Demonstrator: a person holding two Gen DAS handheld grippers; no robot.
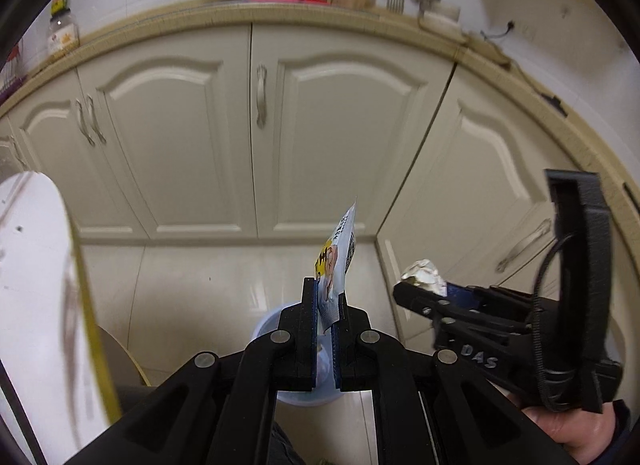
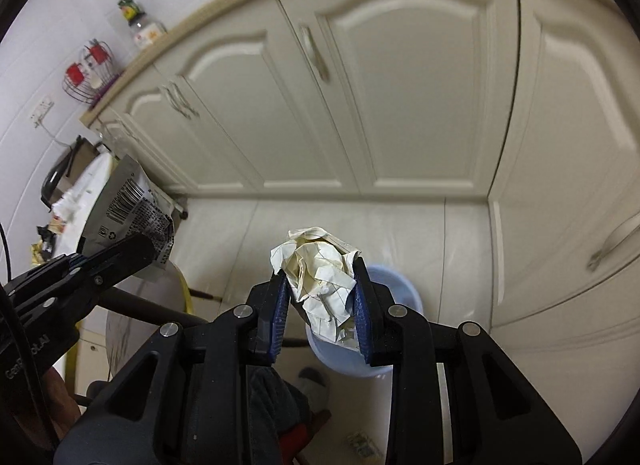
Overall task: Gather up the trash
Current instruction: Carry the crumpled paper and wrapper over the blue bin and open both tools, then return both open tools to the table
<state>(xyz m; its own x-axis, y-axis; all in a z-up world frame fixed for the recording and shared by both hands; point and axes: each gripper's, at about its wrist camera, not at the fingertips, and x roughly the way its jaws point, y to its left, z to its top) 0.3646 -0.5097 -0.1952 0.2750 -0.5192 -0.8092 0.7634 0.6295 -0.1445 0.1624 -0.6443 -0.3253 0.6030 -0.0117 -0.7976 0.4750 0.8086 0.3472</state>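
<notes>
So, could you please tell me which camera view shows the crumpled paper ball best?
The right wrist view: the crumpled paper ball fills the centre, clamped in the right gripper, creases and ruled lines visible. The left wrist view shows it only small, from the side, at that gripper's tip.

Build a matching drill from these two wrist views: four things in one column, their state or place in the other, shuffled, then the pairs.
Column one:
1. snack wrapper
2. crumpled paper
3. blue bin
4. glass jar

Column two:
A. on the floor, below both tongs
B. pinched in the left tongs
C. up on the countertop
D. clamped in the right tongs

Pairs: 1-B, 2-D, 3-A, 4-C
</notes>
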